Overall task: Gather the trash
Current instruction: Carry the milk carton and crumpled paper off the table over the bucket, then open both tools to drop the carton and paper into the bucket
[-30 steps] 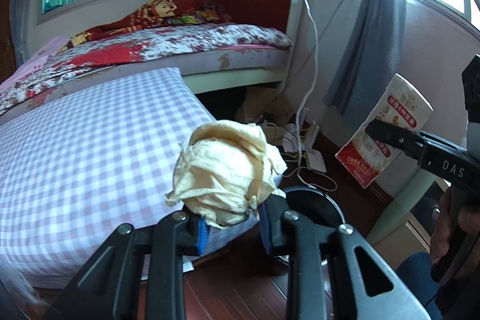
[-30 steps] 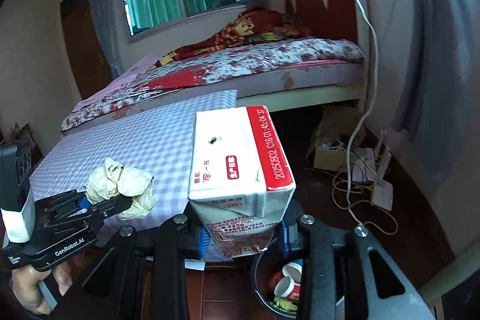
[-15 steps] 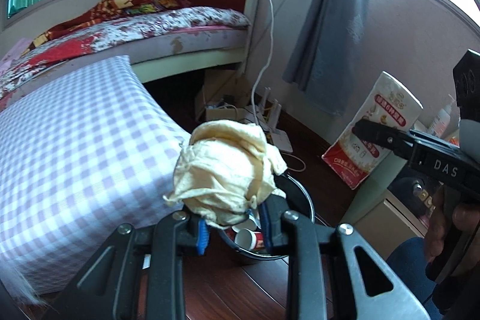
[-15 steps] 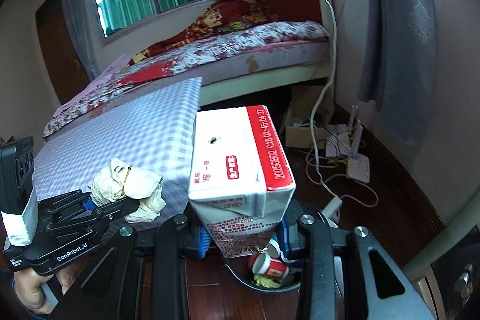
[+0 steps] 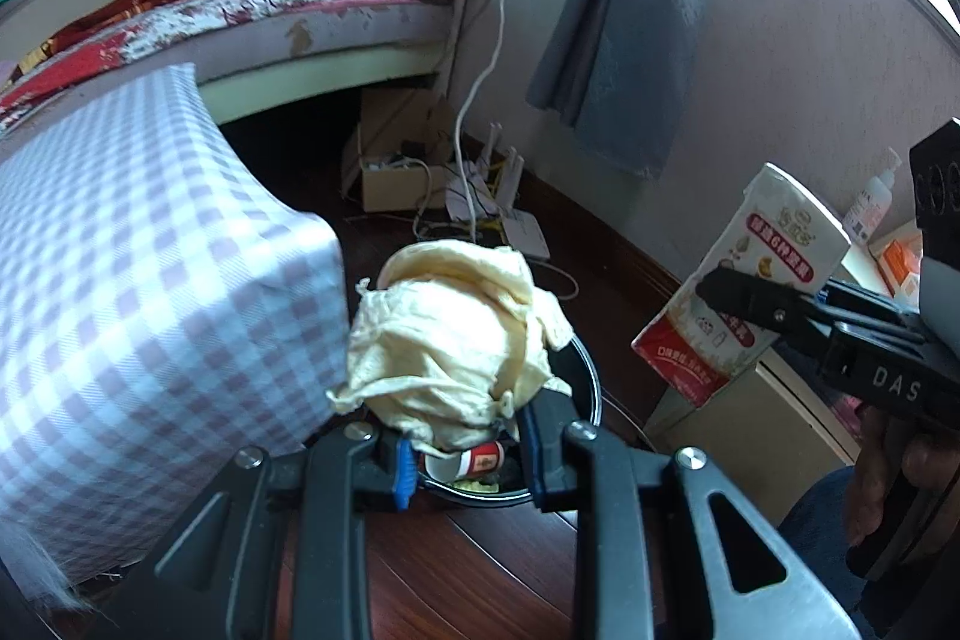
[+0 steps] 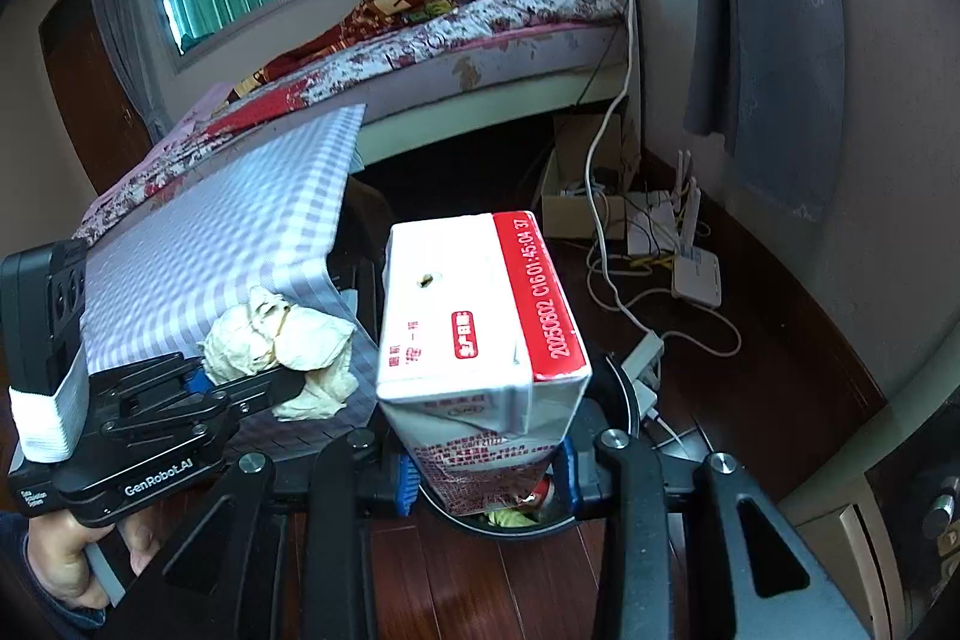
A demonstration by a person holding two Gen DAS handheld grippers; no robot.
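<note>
My left gripper (image 5: pixel 465 451) is shut on a crumpled yellowish paper wad (image 5: pixel 450 340) and holds it just above a round black trash bin (image 5: pixel 585 388) on the floor. The bin holds small red and white cups (image 5: pixel 474 460). My right gripper (image 6: pixel 486 472) is shut on a white and red milk carton (image 6: pixel 474 334) and holds it above the same bin (image 6: pixel 624 394). The carton (image 5: pixel 750 280) and right gripper also show at the right of the left wrist view. The wad (image 6: pixel 282 346) and left gripper show at the left of the right wrist view.
A table with a purple checked cloth (image 5: pixel 138 292) stands left of the bin. A bed (image 6: pixel 456 34) is behind it. A cardboard box (image 5: pixel 390 178), routers and white cables (image 6: pixel 678 250) lie on the dark wood floor near the wall. A pale cabinet (image 5: pixel 750 412) stands at the right.
Both grippers have moved right and forward off the table edge with their loads. The bin now lies directly under them.
</note>
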